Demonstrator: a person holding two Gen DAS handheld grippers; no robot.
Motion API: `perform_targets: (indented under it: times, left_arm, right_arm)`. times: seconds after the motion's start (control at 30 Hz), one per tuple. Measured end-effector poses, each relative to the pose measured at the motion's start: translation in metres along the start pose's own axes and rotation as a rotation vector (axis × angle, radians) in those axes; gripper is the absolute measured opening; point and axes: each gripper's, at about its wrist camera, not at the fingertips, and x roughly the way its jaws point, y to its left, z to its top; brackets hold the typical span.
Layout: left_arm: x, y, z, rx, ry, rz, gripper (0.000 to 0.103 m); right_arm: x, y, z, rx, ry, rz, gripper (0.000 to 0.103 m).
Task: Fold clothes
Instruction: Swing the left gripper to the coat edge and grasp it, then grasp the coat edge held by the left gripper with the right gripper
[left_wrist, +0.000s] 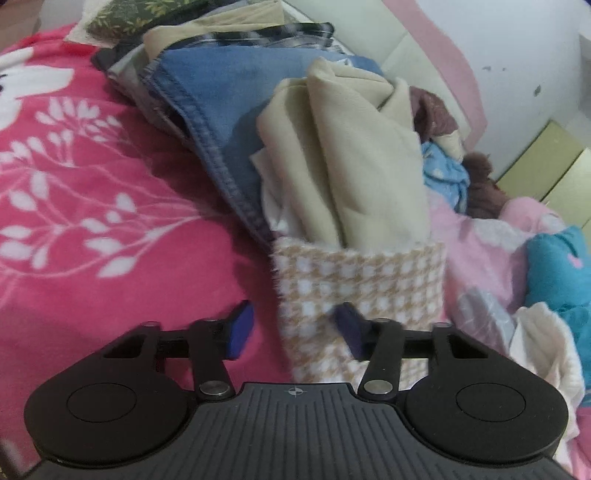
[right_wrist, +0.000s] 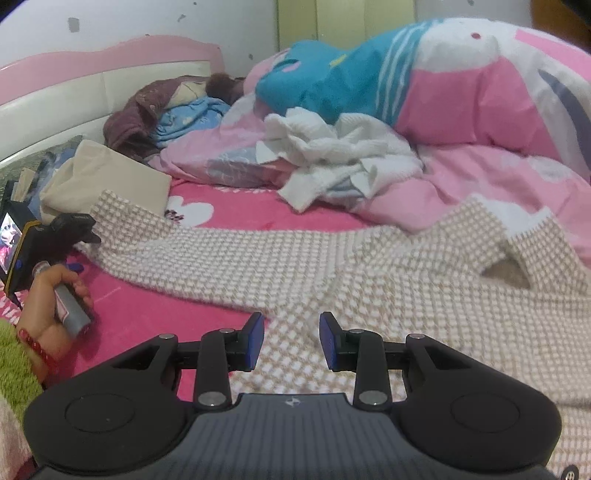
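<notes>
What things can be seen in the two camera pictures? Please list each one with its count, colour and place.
checked garment: one, beige and white, spread across the bed; one end lies between the left gripper's fingers.
cream clothes: one bundle, cream, on the pile behind the checked end.
jeans: one, blue, in the pile.
white cloth: one, crumpled on the quilt.
quilt: one, pink, white and teal, heaped at the back.
blanket: one, pink with white leaves, covering the bed.
headboard: one, pink and cream.
left gripper: black, blue pads, open.
right gripper: black, blue pads, open over the checked garment.
hand: one, holding the left gripper's handle.
</notes>
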Motion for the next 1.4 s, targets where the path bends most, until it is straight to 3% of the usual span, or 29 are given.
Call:
perform_targets:
  times: [0.1, 0.23, 0.4, 0.5, 0.63, 0.77, 0.93, 1.13, 1.3, 1.4]
  left_arm:
    - [-0.004, -0.008, -0.003, 0.058, -0.031, 0.017, 0.014]
    - [-0.025, -0.016, -0.010, 0.103, -0.100, 0.012, 0.010]
    - [-0.061, -0.042, -0.027, 0.251, -0.187, -0.120, 0.008]
    - [-0.096, -0.061, -0.049, 0.413, -0.253, -0.236, 0.008]
    - [-0.147, -0.082, -0.093, 0.705, -0.348, -0.409, 0.008]
    - [-0.185, -0.087, -0.145, 0.972, -0.350, -0.576, 0.008]
    - [-0.204, -0.077, -0.201, 1.193, -0.326, -0.681, 0.008]
    - [-0.205, -0.071, -0.215, 1.270, -0.354, -0.700, 0.008]
    - [-0.209, -0.070, -0.223, 1.323, -0.380, -0.706, 0.008]
    - [-0.217, -0.069, -0.232, 1.374, -0.410, -0.724, 0.008]
  right_arm:
    - [-0.001, -0.008, -0.005, 0.025, 0.007, -0.010, 0.035]
    - [-0.002, -0.019, -0.009, 0.069, 0.013, -0.016, 0.035]
    - [-0.005, -0.029, -0.008, 0.104, -0.001, -0.019, 0.035]
    - [-0.009, -0.038, -0.003, 0.140, -0.026, -0.015, 0.035]
    - [-0.014, -0.058, 0.006, 0.246, -0.050, 0.040, 0.035]
    - [-0.013, -0.080, 0.012, 0.384, -0.054, 0.162, 0.035]
    - [0.013, -0.114, -0.002, 0.682, -0.011, 0.295, 0.036]
    - [0.058, -0.144, -0.027, 0.995, 0.068, 0.462, 0.040]
    - [0.086, -0.147, -0.015, 1.030, 0.088, 0.507, 0.057]
    - [0.101, -0.144, -0.004, 1.021, 0.115, 0.550, 0.056]
